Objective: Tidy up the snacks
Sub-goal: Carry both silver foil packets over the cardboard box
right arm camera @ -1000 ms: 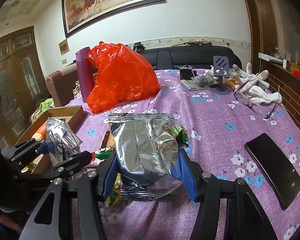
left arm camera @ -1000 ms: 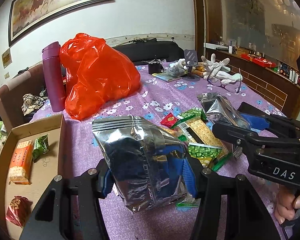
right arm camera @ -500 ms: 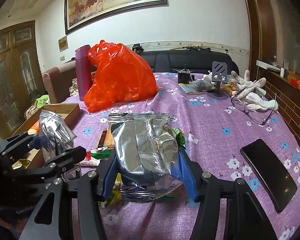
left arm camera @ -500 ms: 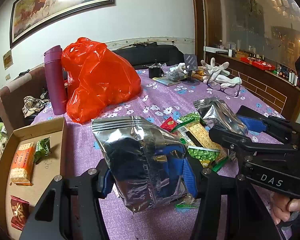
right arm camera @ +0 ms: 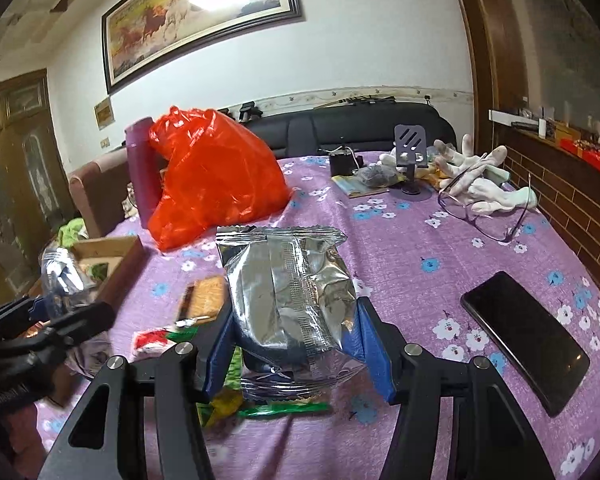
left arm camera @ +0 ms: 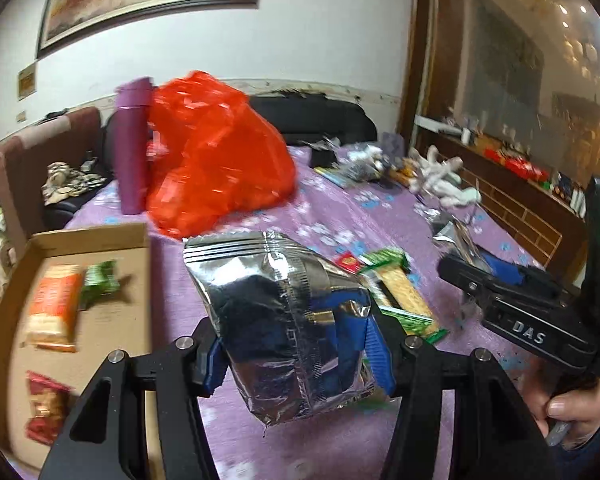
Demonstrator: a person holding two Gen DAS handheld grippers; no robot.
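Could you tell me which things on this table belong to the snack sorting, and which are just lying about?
Part of the job:
- silver snack bag in the left gripper
- silver snack bag in the right gripper
- cardboard box
- loose cracker packets

Lying about:
- red plastic bag
- purple bottle
- phone
- glasses
- white gloves

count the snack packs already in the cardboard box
3: orange pack at left, green pack beside it, red pack nearest the camera. Others may be hidden.

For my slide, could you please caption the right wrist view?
Right hand-held gripper holds a silver foil snack packet above a purple floral tablecloth.
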